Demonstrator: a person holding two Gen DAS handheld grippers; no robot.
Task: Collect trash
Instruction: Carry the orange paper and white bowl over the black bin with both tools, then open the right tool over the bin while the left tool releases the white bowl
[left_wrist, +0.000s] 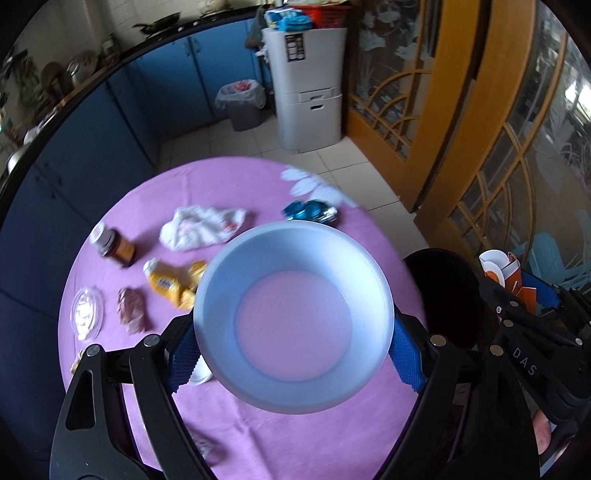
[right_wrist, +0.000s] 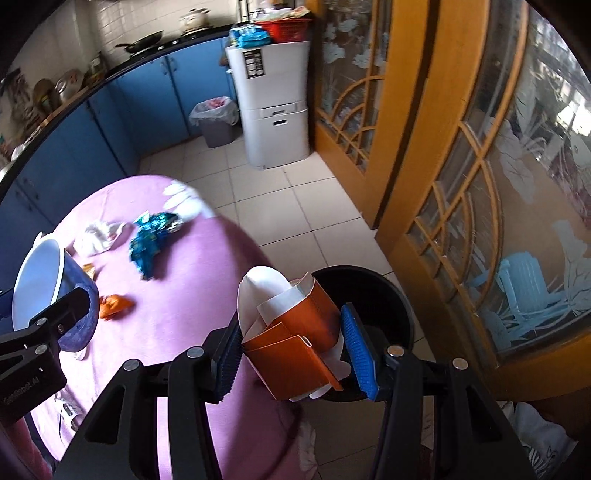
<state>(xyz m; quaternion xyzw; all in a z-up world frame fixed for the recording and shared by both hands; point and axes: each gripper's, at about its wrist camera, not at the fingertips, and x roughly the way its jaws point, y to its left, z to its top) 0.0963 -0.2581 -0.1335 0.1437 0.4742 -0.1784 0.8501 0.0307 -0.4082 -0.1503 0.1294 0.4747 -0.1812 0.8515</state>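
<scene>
My left gripper (left_wrist: 293, 343) is shut on a white plastic bowl (left_wrist: 291, 314), held above the round table with the purple cloth (left_wrist: 295, 435); the bowl also shows in the right wrist view (right_wrist: 40, 280). My right gripper (right_wrist: 295, 354) is shut on an orange paper carton with white paper (right_wrist: 295, 332), held at the table's edge just before a black trash bin (right_wrist: 373, 295). The bin also shows in the left wrist view (left_wrist: 443, 291). On the table lie a white crumpled tissue (left_wrist: 199, 229), a blue foil wrapper (left_wrist: 310, 210), a yellow wrapper (left_wrist: 173, 284), a brown jar (left_wrist: 114, 247), a brownish wrapper (left_wrist: 131, 308) and a clear lid (left_wrist: 86, 312).
An orange wrapper (right_wrist: 114, 304) lies on the cloth near the bowl. A grey lined bin (right_wrist: 216, 118) and a white cabinet (right_wrist: 273, 107) stand on the tiled floor at the back. Blue kitchen cupboards run along the left. Wooden glass doors (right_wrist: 480, 184) stand at the right.
</scene>
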